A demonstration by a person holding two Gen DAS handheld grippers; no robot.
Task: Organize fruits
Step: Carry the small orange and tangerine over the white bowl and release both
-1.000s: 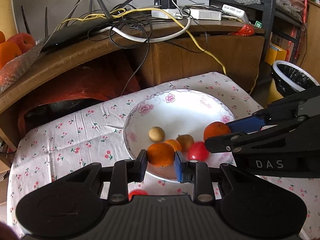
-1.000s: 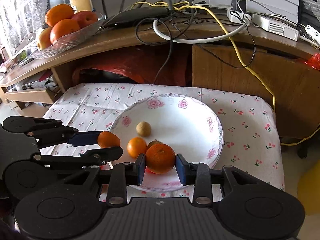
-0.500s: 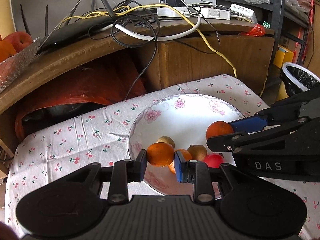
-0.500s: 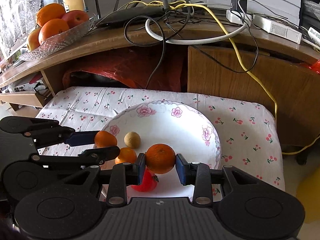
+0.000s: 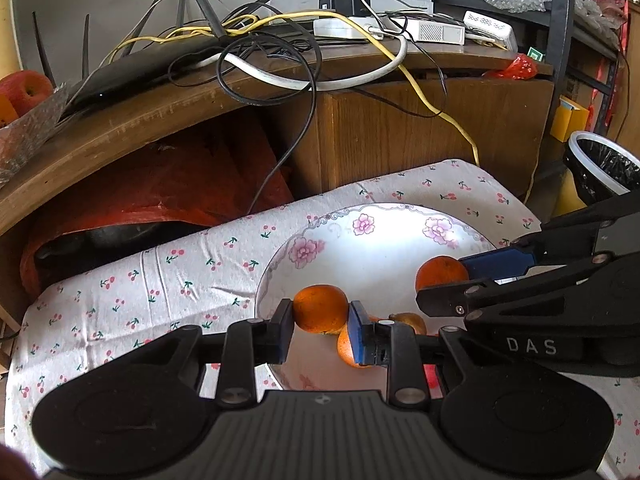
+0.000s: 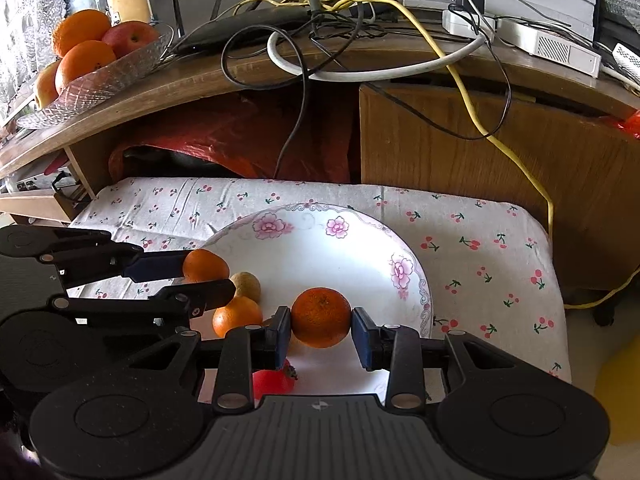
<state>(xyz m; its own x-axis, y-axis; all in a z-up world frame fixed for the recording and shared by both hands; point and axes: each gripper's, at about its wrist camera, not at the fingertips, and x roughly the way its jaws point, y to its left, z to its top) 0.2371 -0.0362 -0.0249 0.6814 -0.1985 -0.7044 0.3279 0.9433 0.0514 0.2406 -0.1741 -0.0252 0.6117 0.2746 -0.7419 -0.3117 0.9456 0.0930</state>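
- Left wrist view: a small orange is pinched between the blue pads of the left gripper and is held clear above the near left rim of the floral plate.
- A second, slightly larger orange is clamped between the pads of the right gripper, above the near part of the same plate; it is seen from the side in the left wrist view.
- Left lying in the plate are a loose orange, a pale brown round fruit just behind it, and a red fruit with a dark calyx, partly hidden under the right gripper's body. Whether these touch one another cannot be told.
- The plate is set on a white cloth printed with cherries, which covers a low table.
- Behind the table stands a wooden desk; red plastic sheeting is bunched in its open recess.
- On the desk top are noted a black router with antennas, tangled cables, a yellow cable running down the front, and a white power strip.
- At the desk's left end, a cut-glass bowl holds oranges and a red apple.
- A bin lined with a black bag is recorded at the right edge of the left wrist view.
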